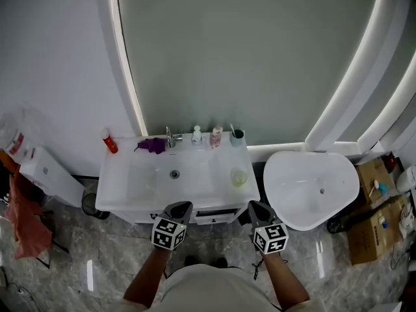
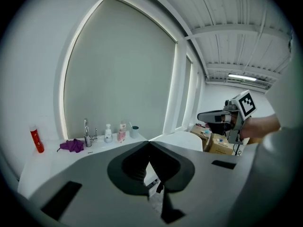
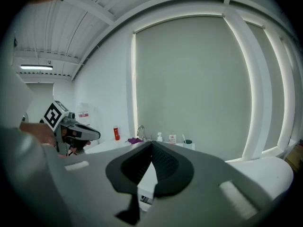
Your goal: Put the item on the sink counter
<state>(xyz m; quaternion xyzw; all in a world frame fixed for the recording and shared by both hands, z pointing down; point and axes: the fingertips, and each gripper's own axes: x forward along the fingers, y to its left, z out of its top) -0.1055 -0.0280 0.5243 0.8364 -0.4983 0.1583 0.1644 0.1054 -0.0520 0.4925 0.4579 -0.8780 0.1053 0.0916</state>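
Two tools sit idle: left gripper [image 1: 181, 207] and right gripper [image 1: 255, 207] hang low before the sink worktop [image 1: 123, 169], fingers closed on nothing. Which item the task means is unclear; a clear cup [image 1: 238, 177] and purple cloth [image 1: 153, 145] already rest there

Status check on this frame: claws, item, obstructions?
Left claw shut, empty; right claw shut, empty. No item in hand; sink counter holds red bottle, purple cloth, clear cup. Nothing blocking the counter's front edge.

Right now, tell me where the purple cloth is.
In the head view the purple cloth lies at the back left of the sink counter, between the red bottle and the faucet.
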